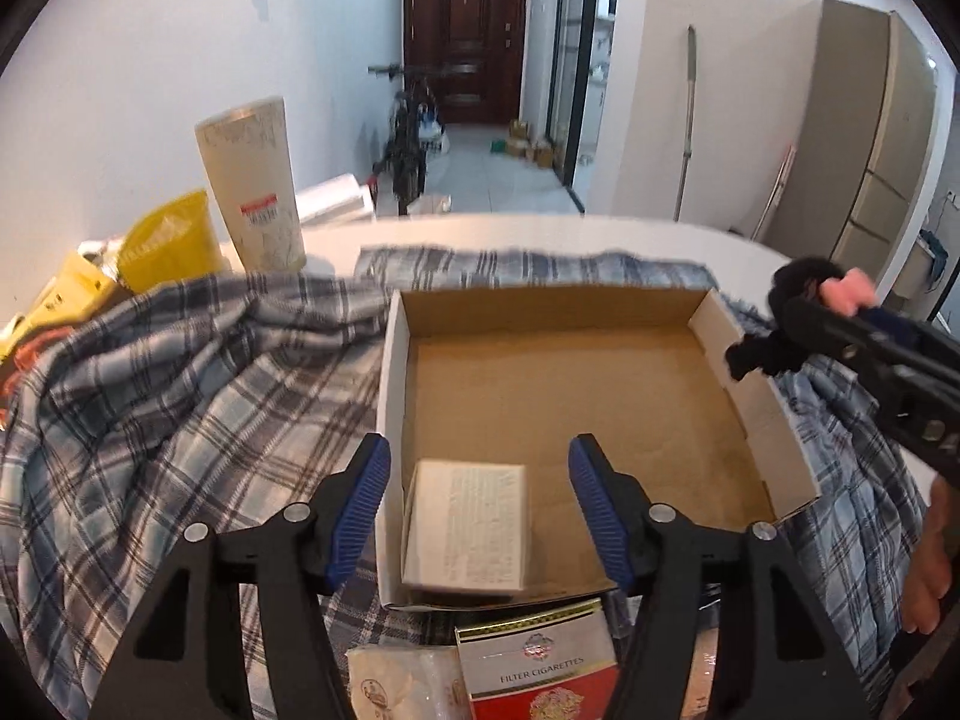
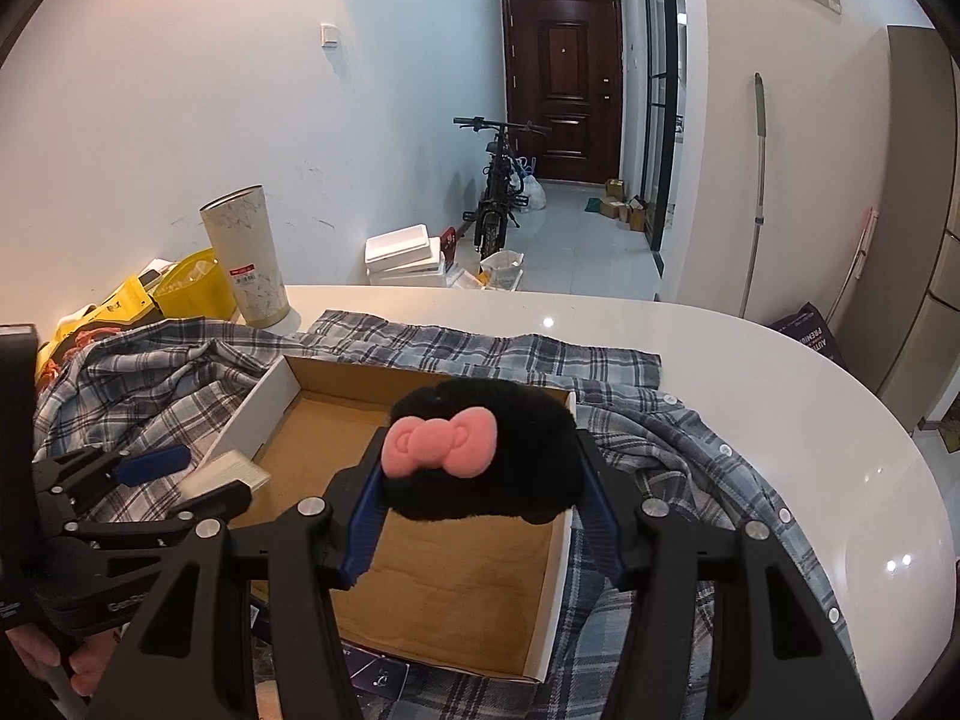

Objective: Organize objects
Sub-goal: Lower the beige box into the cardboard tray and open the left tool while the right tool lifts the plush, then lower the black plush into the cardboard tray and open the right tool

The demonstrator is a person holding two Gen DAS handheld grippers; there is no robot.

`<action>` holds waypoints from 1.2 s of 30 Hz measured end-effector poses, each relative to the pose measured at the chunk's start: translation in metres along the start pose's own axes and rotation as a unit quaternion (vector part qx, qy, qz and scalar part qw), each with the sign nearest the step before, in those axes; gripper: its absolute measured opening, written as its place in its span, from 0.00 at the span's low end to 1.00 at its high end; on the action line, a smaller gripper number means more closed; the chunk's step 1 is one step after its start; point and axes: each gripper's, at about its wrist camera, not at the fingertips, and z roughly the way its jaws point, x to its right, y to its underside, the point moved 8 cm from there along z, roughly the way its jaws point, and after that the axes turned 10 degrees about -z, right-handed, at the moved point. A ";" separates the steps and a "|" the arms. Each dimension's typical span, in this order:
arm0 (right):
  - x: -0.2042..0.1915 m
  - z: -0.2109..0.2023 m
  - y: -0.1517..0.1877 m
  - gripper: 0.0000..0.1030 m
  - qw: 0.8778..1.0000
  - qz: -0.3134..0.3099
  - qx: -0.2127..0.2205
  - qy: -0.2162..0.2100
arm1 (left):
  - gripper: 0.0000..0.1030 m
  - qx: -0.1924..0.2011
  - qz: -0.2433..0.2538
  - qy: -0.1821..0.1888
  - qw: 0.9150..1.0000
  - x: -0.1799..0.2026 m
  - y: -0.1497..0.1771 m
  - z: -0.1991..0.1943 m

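A cardboard box (image 1: 576, 396), open-topped and shallow, lies on a plaid shirt (image 1: 180, 396) spread over a white table (image 2: 780, 372). The left gripper (image 1: 480, 507) hovers over the box's near left corner, its jaws apart with a gap on each side of a small white box (image 1: 465, 525) that rests on the cardboard floor between them; the blue pads (image 1: 360, 516) do not touch it. The right gripper (image 2: 480, 480) hangs over the near right part of the cardboard box, its jaws clamped on a black fluffy toy (image 2: 510, 468) with a pink bow (image 2: 441, 441) on its near face. In the left wrist view this gripper enters from the right edge, the toy held above the box's right wall. A hand (image 1: 930, 564) shows at the right edge of that view, behind the right gripper.

Just near of the cardboard box, at the bottom of the left wrist view, lie a red cigarette pack (image 1: 540, 666) and, to its left, a pale packet (image 1: 402, 684). At the far left of the table stands a tall cream canister (image 2: 246, 258), with yellow bags (image 2: 180, 294) beside it. Beyond the table, a hallway holds a bicycle (image 2: 498, 180) in front of a dark wooden door (image 2: 561, 84). A mop handle (image 2: 756, 192) leans on the right wall.
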 end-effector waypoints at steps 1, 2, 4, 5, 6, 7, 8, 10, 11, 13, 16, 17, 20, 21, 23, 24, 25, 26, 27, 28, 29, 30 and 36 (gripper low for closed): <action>0.000 -0.001 0.000 0.54 1.000 0.000 0.000 0.000 | 0.68 0.015 0.000 0.003 1.000 0.001 -0.003 -0.007; 0.001 -0.001 -0.001 0.54 1.000 0.001 0.002 0.001 | 0.73 0.030 0.000 0.006 1.000 0.001 -0.005 -0.013; 0.001 -0.003 -0.001 0.55 1.000 0.000 0.003 0.002 | 0.81 0.069 0.000 0.008 0.998 0.002 -0.012 -0.029; 0.001 -0.003 -0.002 0.55 1.000 -0.001 0.003 0.002 | 0.85 0.086 0.001 0.009 0.996 0.001 -0.016 -0.035; 0.001 -0.002 -0.001 0.56 1.000 -0.001 0.002 0.003 | 0.85 0.106 0.002 0.008 0.994 0.001 -0.019 -0.042; 0.001 -0.001 -0.001 0.56 1.000 -0.001 -0.001 0.003 | 0.85 0.120 0.004 0.007 0.993 0.002 -0.022 -0.046; 0.001 0.001 0.000 0.56 1.000 -0.001 -0.007 0.004 | 0.86 0.127 0.005 0.006 0.992 0.002 -0.023 -0.049; 0.001 0.009 0.006 0.56 1.000 -0.001 -0.029 0.007 | 0.88 0.132 0.003 0.009 0.991 0.001 -0.025 -0.050; 0.001 0.013 0.009 0.56 0.999 0.000 -0.038 0.005 | 0.89 0.130 0.001 0.011 0.991 0.001 -0.025 -0.050; 0.001 0.020 0.014 0.56 0.999 0.006 -0.052 -0.007 | 0.90 0.124 -0.006 0.015 0.992 -0.001 -0.027 -0.048; -0.001 0.024 0.013 0.56 0.999 0.015 -0.044 -0.019 | 0.90 0.134 -0.025 -0.002 0.991 -0.013 -0.033 -0.050; -0.002 0.022 0.011 0.56 0.999 0.016 -0.036 -0.021 | 0.90 0.140 -0.030 -0.008 0.990 -0.017 -0.035 -0.051; -0.019 0.023 -0.002 0.56 0.998 0.022 -0.036 -0.053 | 0.90 0.154 -0.040 -0.028 0.987 -0.033 -0.041 -0.053; -0.028 0.023 -0.008 0.56 0.997 0.022 -0.036 -0.069 | 0.90 0.152 -0.040 -0.033 0.987 -0.038 -0.043 -0.052; -0.048 0.023 -0.018 0.56 0.996 0.010 -0.041 -0.077 | 0.90 0.142 -0.054 -0.036 0.988 -0.050 -0.048 -0.052; -0.058 0.025 -0.023 0.56 0.996 0.000 -0.043 -0.075 | 0.90 0.136 -0.069 -0.034 0.988 -0.058 -0.051 -0.053; -0.069 0.028 -0.029 0.56 0.996 -0.008 -0.044 -0.075 | 0.90 0.131 -0.087 -0.032 0.987 -0.066 -0.053 -0.054; -0.079 0.031 -0.033 0.56 0.996 -0.013 -0.048 -0.077 | 0.90 0.127 -0.101 -0.029 0.986 -0.073 -0.053 -0.056; -0.089 0.037 -0.035 0.56 0.995 -0.016 -0.058 -0.080 | 0.90 0.124 -0.113 -0.031 0.985 -0.081 -0.055 -0.057; -0.097 0.043 -0.035 0.56 0.994 -0.018 -0.066 -0.084 | 0.90 0.124 -0.126 -0.036 0.984 -0.091 -0.057 -0.059; -0.105 0.049 -0.036 0.56 0.993 -0.020 -0.075 -0.087 | 0.90 0.126 -0.135 -0.042 0.982 -0.099 -0.058 -0.060; -0.110 0.056 -0.035 0.56 0.993 -0.017 -0.082 -0.088 | 0.90 0.126 -0.142 -0.048 0.981 -0.106 -0.060 -0.060; -0.132 0.083 -0.027 0.56 0.989 -0.014 -0.114 -0.097 | 0.90 0.104 -0.168 -0.034 0.980 -0.118 -0.058 -0.057</action>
